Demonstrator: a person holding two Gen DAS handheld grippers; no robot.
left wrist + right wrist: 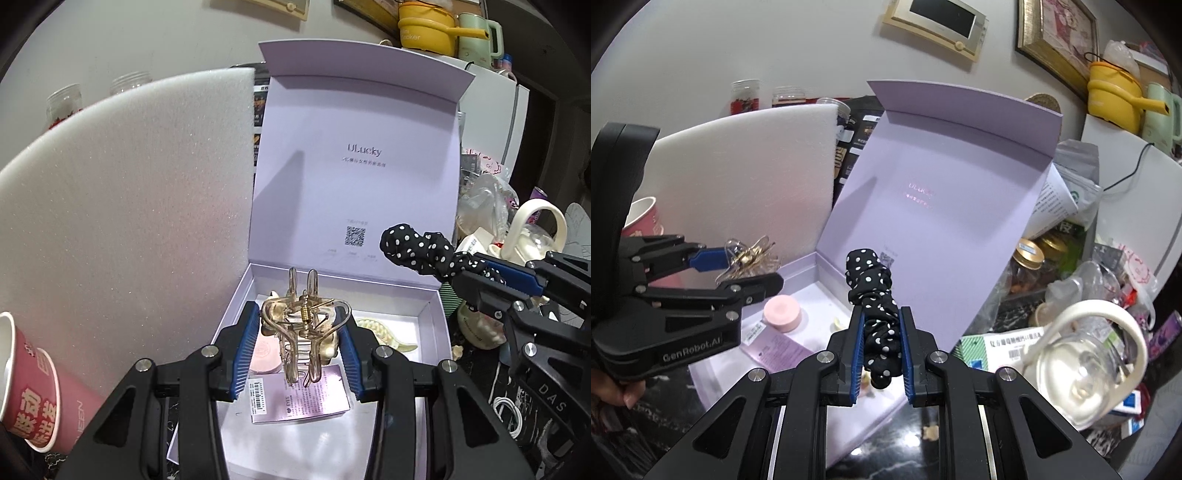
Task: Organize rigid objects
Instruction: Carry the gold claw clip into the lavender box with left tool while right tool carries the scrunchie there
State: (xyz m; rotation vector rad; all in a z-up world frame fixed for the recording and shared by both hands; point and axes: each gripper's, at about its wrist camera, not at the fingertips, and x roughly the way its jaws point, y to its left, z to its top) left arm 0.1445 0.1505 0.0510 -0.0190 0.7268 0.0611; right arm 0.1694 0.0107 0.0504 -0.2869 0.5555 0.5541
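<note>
Above my lavender box (424, 314) the way is open from the front. Its upright lid (354, 166) blocks the back, a foam sheet (129, 203) walls the left, clutter (1089, 314) crowds the right.

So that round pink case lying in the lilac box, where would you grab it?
Judging by its shape, across its curved rim, coming from straight above. The round pink case lies flat on the floor of the lilac box, so only its sides give two opposing surfaces; the flat lid offers nothing to pinch.
</note>
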